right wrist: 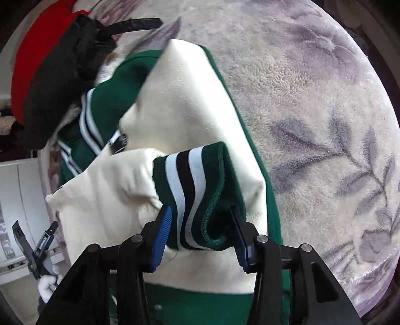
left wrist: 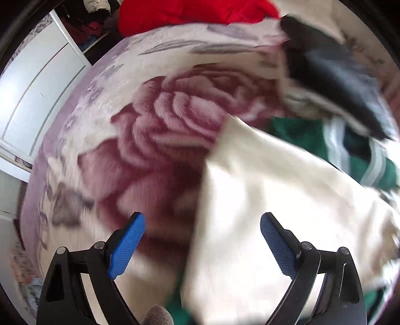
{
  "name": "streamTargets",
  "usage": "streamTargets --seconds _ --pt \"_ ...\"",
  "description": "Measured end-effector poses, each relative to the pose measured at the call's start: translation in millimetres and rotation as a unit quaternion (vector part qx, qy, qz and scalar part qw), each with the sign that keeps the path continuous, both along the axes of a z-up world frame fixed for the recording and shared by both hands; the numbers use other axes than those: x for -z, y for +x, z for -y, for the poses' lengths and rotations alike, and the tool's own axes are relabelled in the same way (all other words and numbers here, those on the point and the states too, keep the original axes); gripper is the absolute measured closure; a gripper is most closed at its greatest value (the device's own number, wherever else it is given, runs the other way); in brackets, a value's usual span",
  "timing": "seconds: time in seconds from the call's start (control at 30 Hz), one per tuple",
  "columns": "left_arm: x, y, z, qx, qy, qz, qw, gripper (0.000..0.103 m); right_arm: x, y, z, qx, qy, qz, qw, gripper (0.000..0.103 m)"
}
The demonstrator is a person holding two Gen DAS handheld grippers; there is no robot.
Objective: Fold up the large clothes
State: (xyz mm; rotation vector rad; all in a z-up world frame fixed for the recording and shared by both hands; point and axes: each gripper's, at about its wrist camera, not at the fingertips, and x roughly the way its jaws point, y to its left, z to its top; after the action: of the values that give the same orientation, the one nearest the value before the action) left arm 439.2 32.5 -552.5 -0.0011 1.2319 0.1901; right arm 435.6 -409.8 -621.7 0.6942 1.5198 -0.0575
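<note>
A green and cream varsity jacket (right wrist: 112, 85) lies on a fleecy blanket. Its cream sleeves (right wrist: 180, 100) are laid across the green body. My right gripper (right wrist: 199, 208) is shut on the striped green, white and black cuff (right wrist: 190, 190), which fills the gap between the blue pads. My left gripper (left wrist: 202, 216) stands open over the edge of a cream sleeve (left wrist: 275, 200), with nothing pinched between its fingers. The green body (left wrist: 300, 135) shows beyond it. In the right wrist view the left gripper (right wrist: 32, 250) appears at the lower left, held by a white-gloved hand (right wrist: 47, 285).
The blanket (left wrist: 162, 125) bears a large dark pink rose and grey leaves (right wrist: 325, 150). A red garment (left wrist: 187, 12) and a black garment (left wrist: 325, 62) lie at its far side. White cupboard doors (left wrist: 37, 87) stand beside the bed.
</note>
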Motion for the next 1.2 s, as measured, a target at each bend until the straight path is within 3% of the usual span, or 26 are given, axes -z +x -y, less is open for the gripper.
streamTargets --seconds 0.1,0.2,0.3,0.37,0.47,0.5,0.6,0.63,0.67,0.7,0.73,0.8,0.87,1.03,1.2 --pt "-16 -80 26 0.022 -0.004 -0.012 0.9997 0.008 -29 -28 -12 -0.038 0.017 0.002 0.999 0.041" --pt "-7 -153 48 0.026 -0.009 -0.062 0.9977 0.008 -45 -48 -26 -0.083 0.042 -0.030 0.995 0.041" --pt "16 -217 63 0.002 -0.072 -0.126 0.9894 0.008 -65 -60 -37 -0.127 0.037 -0.051 0.990 0.041" --pt "32 -253 78 -0.003 -0.131 -0.159 0.9786 0.010 -78 -70 -41 -0.153 0.022 -0.055 0.986 0.041" --pt "52 -292 105 0.011 -0.215 -0.176 0.9606 0.010 -87 -74 -32 -0.169 0.012 -0.070 0.983 0.041" --pt "62 -304 119 0.023 -0.254 -0.182 0.9496 0.010 -89 -76 -35 -0.171 0.009 -0.076 0.982 0.041" --pt "83 -322 152 0.047 -0.305 -0.198 0.9303 0.012 -89 -70 -26 -0.173 -0.012 -0.089 0.981 0.041" --pt "92 -328 164 0.049 -0.308 -0.205 0.9277 0.015 -89 -67 -17 -0.174 -0.012 -0.089 0.981 0.041" --pt "100 -333 177 0.048 -0.314 -0.210 0.9246 0.029 -90 -61 -17 -0.170 -0.011 -0.087 0.981 0.041" --pt "106 -336 186 0.047 -0.309 -0.214 0.9253 0.054 -92 -54 -13 -0.170 -0.007 -0.086 0.982 0.041" --pt "112 -340 195 0.044 -0.283 -0.221 0.9325 0.068 -93 -46 -13 -0.172 -0.004 -0.083 0.982 0.041" --pt "111 -345 204 0.031 -0.247 -0.201 0.9475 0.080 -93 -24 -23 -0.186 -0.005 -0.072 0.980 0.041" --pt "101 -350 202 0.006 -0.238 -0.177 0.9550 0.086 -88 4 -34 -0.205 0.000 -0.060 0.977 0.041" --pt "63 -359 194 -0.029 -0.206 -0.115 0.9714 0.088 -82 82 -65 -0.225 0.008 -0.017 0.974 0.041" --pt "36 -357 189 -0.052 -0.189 -0.080 0.9773 0.089 -51 163 -100 -0.217 -0.014 0.002 0.976 0.041"
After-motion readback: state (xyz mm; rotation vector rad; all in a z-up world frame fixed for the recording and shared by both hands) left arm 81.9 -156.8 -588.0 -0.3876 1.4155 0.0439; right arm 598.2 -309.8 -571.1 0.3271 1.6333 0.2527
